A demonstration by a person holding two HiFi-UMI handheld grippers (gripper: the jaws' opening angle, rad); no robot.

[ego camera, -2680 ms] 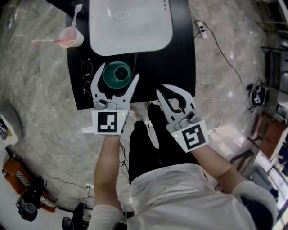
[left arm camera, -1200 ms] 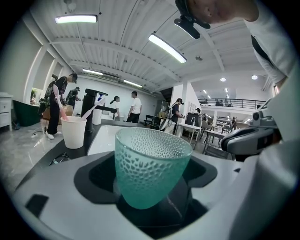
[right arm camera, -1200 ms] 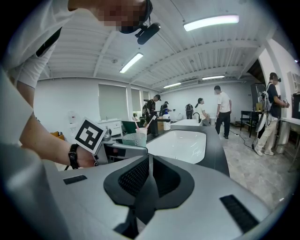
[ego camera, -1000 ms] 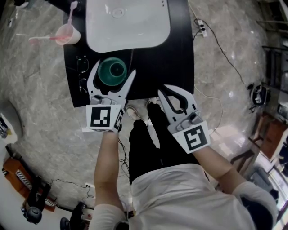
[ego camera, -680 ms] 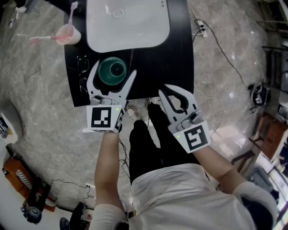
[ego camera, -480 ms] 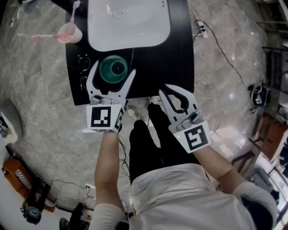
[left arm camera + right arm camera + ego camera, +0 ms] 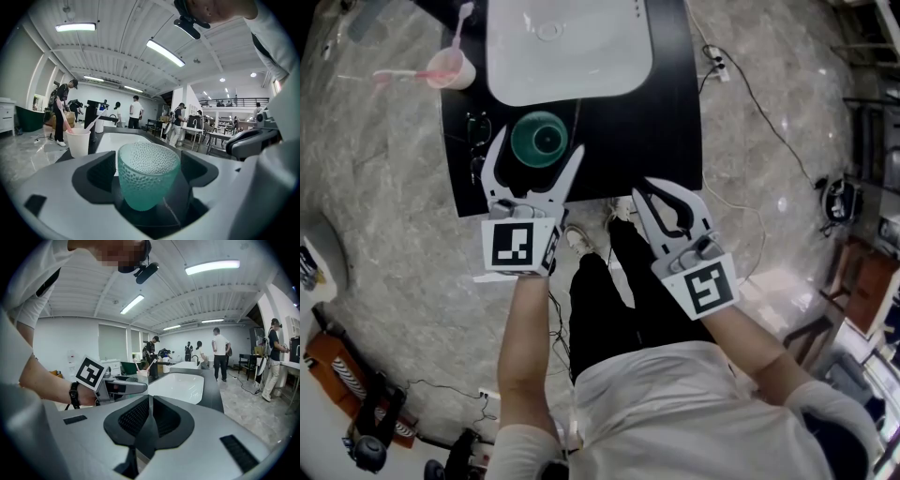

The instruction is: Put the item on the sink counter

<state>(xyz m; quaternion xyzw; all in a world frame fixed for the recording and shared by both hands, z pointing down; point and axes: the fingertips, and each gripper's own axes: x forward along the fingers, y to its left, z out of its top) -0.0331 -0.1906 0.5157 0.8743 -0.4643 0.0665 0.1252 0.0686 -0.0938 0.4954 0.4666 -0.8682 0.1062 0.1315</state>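
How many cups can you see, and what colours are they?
Green cup: 1
Pink cup: 1
Total: 2

The white basin is cut off by the head view's edge at 12 o'clock. In the left gripper view the green cup's foot is hidden at 6 o'clock behind the left gripper's body. A dark thing at the counter's 9 o'clock edge is too dim to name.
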